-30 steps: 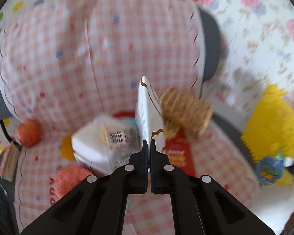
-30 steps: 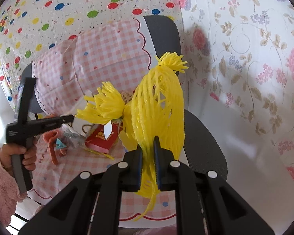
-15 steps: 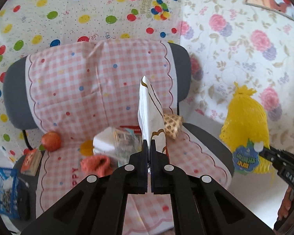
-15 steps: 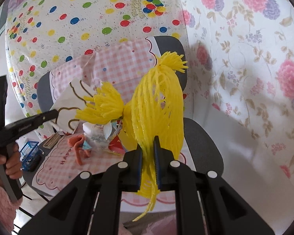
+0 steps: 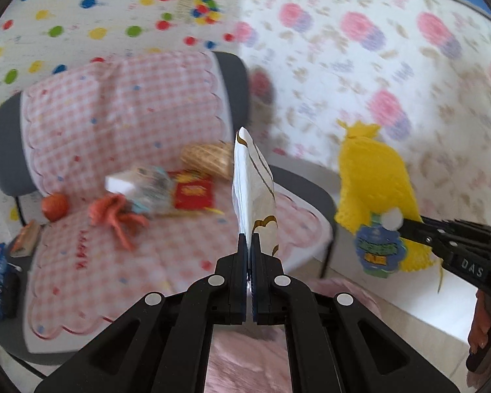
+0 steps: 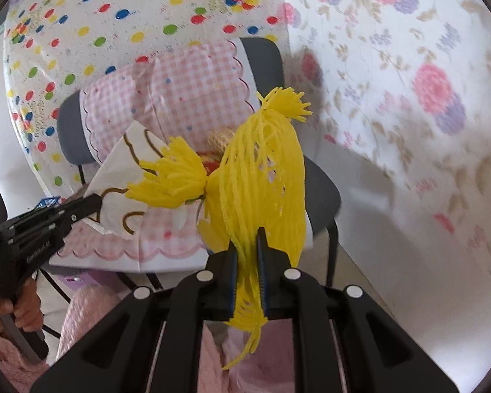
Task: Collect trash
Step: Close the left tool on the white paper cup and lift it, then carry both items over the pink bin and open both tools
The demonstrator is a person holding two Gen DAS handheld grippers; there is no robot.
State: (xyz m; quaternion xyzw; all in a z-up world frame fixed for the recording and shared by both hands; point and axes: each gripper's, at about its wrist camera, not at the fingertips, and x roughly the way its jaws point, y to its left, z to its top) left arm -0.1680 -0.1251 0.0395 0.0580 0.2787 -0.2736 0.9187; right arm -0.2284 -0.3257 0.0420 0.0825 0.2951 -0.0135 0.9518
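The left gripper [image 5: 248,239] points forward and somewhat downward, its jaws clamped on the lower edge of a white paper wrapper with brown line art [image 5: 253,190], which stands up edge-on above the fingertips; in the right wrist view the same gripper [image 6: 96,201] reaches in from the left, gripped by a hand [image 6: 23,308] in a fluffy pink sleeve [image 6: 3,357], the wrapper [image 6: 121,177] fanning out flat beyond its tips; the right gripper [image 6: 247,245] also tilts downward, its jaws pinched on a yellow mesh net bag [image 6: 262,177] that rises above the fingers, with loose strands trailing below between them; from the left wrist view this bag [image 5: 373,177] hangs to the right, held up by the right gripper [image 5: 406,222], a blue-and-green label [image 5: 378,249] on its lower part; ahead of both grippers stands a grey chair [image 5: 235,78] with a pink gingham cover [image 5: 114,104]; on its seat, beyond and left of the left fingertips, lie a red packet [image 5: 194,193], a tan foam net [image 5: 208,160], an orange knitted scrap [image 5: 114,216], a clear crumpled package [image 5: 147,186] and an orange ball [image 5: 55,205]; the left wrist view is blurred.
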